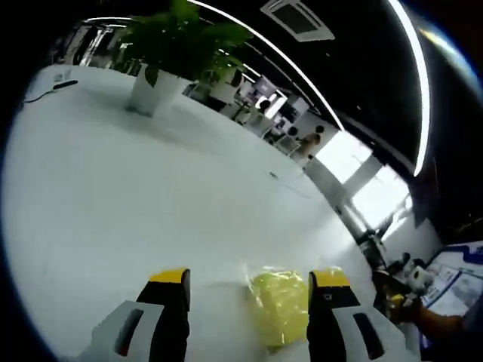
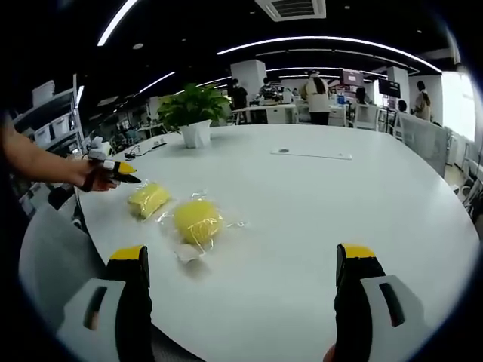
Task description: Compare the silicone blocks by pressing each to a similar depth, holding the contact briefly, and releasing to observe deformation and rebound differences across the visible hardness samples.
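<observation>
Blocks [image 2: 198,220], [image 2: 148,199]: yellow, rounded, clear-wrapped, on table [image 2: 317,219].

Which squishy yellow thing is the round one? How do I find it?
Look at the big white table with the potted plant. Two yellow bagged pieces lie near its left edge. The round silicone block is the ball-shaped one nearer the camera; its neighbour is longer and flatter.

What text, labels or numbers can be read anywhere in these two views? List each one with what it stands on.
No text can be read.
Wrapped yellow blocks: no label shows.
Gripper: yellow tips, no markings.
White plant pot: plain.
Blue-and-white board at the edge of the left gripper view: too blurred to read.
Screens at the back of the room: too small to read.
</observation>
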`<act>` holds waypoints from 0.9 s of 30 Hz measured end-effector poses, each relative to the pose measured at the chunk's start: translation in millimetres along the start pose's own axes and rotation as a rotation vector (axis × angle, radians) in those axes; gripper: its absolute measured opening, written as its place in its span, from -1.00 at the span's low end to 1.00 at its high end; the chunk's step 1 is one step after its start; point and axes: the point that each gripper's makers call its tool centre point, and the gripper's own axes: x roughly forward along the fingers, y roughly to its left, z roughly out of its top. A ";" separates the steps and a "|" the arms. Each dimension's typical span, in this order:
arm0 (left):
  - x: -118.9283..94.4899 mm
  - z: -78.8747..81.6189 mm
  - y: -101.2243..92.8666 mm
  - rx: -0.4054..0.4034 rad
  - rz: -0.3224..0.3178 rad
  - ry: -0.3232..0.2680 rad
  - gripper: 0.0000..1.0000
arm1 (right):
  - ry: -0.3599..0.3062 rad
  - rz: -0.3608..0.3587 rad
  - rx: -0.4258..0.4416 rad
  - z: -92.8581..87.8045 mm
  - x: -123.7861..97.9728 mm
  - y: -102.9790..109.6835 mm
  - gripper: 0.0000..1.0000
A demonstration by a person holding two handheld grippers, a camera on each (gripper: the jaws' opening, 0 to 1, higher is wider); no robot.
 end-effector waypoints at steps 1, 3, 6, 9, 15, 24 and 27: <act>2.7 -0.9 1.7 -0.015 -0.004 0.000 -0.02 | 0.003 -0.003 -0.001 -0.1 -0.5 -1.0 0.93; 8.5 -4.5 -1.9 -0.082 -0.040 0.002 -0.17 | 0.005 -0.009 0.003 0.5 -1.7 -3.1 0.93; 15.0 -2.4 0.4 -0.098 -0.042 -0.014 -0.29 | 0.009 -0.014 0.004 0.6 -3.0 -4.2 0.93; 19.0 0.1 -8.9 -0.146 -0.088 -0.021 -0.51 | 0.019 -0.018 0.001 -1.3 -3.5 -5.1 0.93; 28.5 -7.1 -7.4 -0.282 -0.096 0.002 -0.76 | 0.028 -0.020 0.010 -5.2 -2.9 -5.4 0.93; 35.3 -19.1 -10.6 -0.271 -0.102 0.021 -0.85 | 0.036 -0.025 0.018 -9.7 -4.2 -7.3 0.93; 37.4 -22.2 -1.2 -0.279 -0.053 0.026 -0.74 | 0.039 -0.027 0.017 -10.6 -4.6 -7.1 0.93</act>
